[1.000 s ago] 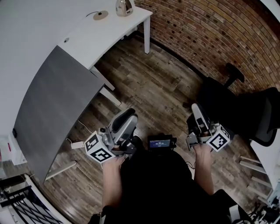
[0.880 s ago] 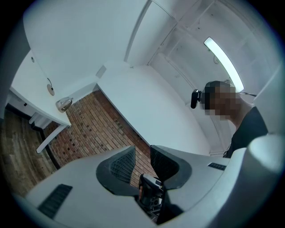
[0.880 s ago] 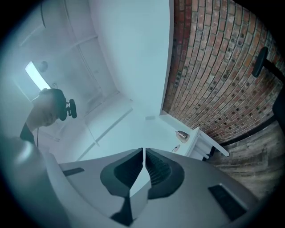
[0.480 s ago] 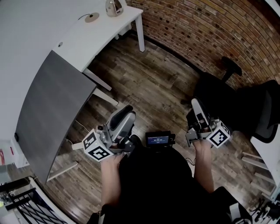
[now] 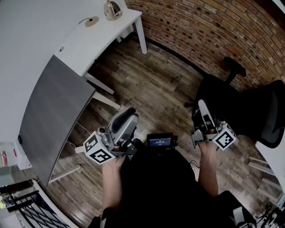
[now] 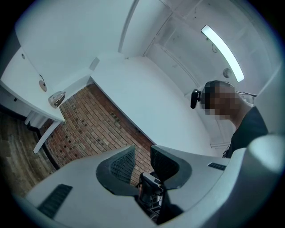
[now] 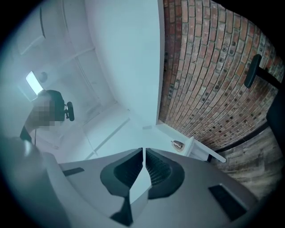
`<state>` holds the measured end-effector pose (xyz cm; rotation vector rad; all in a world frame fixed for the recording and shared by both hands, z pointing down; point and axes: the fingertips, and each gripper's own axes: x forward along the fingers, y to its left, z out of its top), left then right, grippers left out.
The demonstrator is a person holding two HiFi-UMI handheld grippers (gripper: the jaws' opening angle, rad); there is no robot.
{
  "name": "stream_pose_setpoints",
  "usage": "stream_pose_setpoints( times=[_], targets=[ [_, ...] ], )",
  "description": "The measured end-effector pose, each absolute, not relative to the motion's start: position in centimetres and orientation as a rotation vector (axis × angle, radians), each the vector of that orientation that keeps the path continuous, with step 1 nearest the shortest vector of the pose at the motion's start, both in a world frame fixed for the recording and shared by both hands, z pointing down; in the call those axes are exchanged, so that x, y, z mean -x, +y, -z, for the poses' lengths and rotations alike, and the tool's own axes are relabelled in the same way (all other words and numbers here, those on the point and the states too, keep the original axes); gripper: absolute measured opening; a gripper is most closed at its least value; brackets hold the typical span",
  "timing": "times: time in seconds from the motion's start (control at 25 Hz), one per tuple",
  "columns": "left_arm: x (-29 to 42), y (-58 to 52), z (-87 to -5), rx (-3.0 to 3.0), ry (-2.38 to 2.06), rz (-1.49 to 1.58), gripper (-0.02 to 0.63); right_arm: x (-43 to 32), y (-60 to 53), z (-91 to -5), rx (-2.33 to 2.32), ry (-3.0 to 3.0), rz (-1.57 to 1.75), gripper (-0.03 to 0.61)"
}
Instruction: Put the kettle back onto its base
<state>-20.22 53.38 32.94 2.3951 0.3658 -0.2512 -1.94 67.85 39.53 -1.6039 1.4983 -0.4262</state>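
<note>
Head view: kettle [image 5: 112,10] on desk [image 5: 75,44], far left; base [image 5: 91,21] just left of it, apart. Left gripper [image 5: 128,116] and right gripper [image 5: 201,107] near, over floor [image 5: 160,89].
Left gripper view: fingers [image 6: 121,164] spread, empty.
Right gripper view: fingers [image 7: 130,171] pressed together, empty.

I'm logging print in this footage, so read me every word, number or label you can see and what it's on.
None can be read.
Small screen at the person's waist: lit lines, too small to read.
White box at the left edge: red marks, too blurred.
Patterned cubes: black-and-white squares, no words.
</note>
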Motion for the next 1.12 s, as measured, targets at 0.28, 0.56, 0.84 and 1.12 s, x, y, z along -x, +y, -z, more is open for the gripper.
stream_pose_setpoints(
  times=[0.28, 0.56, 0.84, 1.12],
  targets=[
    [20.1, 53.4, -32.6, -2.406, 0.364, 0.248, 0.117, 1.7, 67.9, -39.3, 1.595, 1.494, 0.407, 0.028],
    [19.5, 51.3, -33.6, -2.372, 0.38, 0.259, 0.117, 1.7, 66.4, -40.3, 1.601, 1.468, 0.446, 0.028],
    [17.4, 46.2, -34.2, -2.315, 0.416, 0.302, 0.117, 1.0, 62.3, -40.0, 1.668, 1.473, 0.464, 0.028],
    [16.3, 38.4, -34.4, -2.273, 0.387, 0.391, 0.117, -0.2, 54.1, -38.5, 1.697, 1.561, 0.491, 0.028]
  ],
)
